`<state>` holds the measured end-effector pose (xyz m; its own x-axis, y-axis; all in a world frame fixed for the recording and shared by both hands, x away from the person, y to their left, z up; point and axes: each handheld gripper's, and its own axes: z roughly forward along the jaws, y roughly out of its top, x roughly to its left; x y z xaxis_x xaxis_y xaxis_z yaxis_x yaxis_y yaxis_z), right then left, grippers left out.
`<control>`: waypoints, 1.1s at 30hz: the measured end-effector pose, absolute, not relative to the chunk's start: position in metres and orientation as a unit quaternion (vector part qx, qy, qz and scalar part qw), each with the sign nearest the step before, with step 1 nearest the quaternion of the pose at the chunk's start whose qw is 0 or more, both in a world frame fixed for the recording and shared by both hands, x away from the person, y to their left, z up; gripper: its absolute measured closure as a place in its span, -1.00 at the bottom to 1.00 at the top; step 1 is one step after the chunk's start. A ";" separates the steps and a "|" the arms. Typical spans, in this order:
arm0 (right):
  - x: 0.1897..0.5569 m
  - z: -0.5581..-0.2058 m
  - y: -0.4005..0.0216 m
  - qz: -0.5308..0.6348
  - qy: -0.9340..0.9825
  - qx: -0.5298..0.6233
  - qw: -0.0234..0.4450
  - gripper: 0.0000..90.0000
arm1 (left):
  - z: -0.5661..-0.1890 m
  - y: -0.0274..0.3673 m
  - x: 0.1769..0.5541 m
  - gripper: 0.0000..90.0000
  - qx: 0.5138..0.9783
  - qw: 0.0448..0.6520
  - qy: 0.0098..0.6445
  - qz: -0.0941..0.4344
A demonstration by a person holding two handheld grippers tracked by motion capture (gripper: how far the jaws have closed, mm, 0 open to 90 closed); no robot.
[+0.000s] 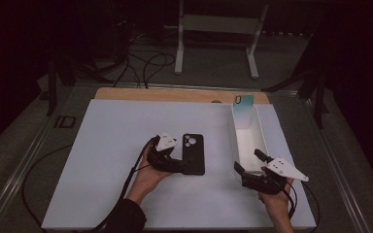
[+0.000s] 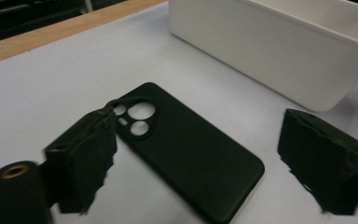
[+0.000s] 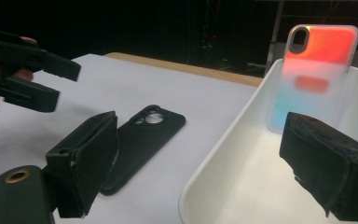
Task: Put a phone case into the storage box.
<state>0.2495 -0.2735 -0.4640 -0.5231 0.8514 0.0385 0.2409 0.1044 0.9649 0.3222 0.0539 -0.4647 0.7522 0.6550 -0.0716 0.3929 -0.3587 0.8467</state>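
- While I work across the table from left to right, my left gripper (image 1: 175, 162) comes first, held in the left hand (image 1: 148, 177) near the middle of the white table surface (image 1: 111, 160).
- Its jaws stand apart, one on either side of the black phone case (image 1: 193, 154), and I see no pad pressing on it.
- From the left gripper view, the black phone case (image 2: 186, 151) lies flat on the white surface, back side up, with its camera cut-outs toward the far end; the left jaw overlaps the corner by the cut-outs, but I cannot tell whether it touches.
- Just to the right of that case stands the white bin (image 1: 249, 141), long and narrow, running away from me.
- At the bin's far end a translucent phone case (image 1: 245, 109) leans upright against the end wall; in the right gripper view it (image 3: 319, 70) shows an orange-red top fading to pale blue below.
- My right gripper (image 1: 252, 169) sits at the near end of the bin, in the right hand (image 1: 277, 199).
- Its jaws are spread wide with nothing between the pads; one sits over the bin's interior, the other outside its left wall (image 3: 223, 140).
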 end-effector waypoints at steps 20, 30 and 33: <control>0.249 -0.464 -0.276 0.540 0.684 0.399 0.284 -0.74 | -0.488 0.007 0.338 0.93 0.835 0.446 0.309 0.092; 0.248 -0.463 -0.276 0.541 0.684 0.397 0.286 -0.74 | -0.502 -0.026 0.337 1.00 0.863 0.407 0.291 0.074; 0.248 -0.463 -0.276 0.540 0.685 0.396 0.287 -0.74 | -0.507 -0.034 0.337 1.00 0.869 0.395 0.288 0.071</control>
<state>0.2483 -0.2755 -0.4631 -0.5210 0.8528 0.0347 0.2328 0.1029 0.9671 0.3366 -0.0344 -0.5071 0.8237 0.5573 -0.1048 0.4455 -0.5217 0.7275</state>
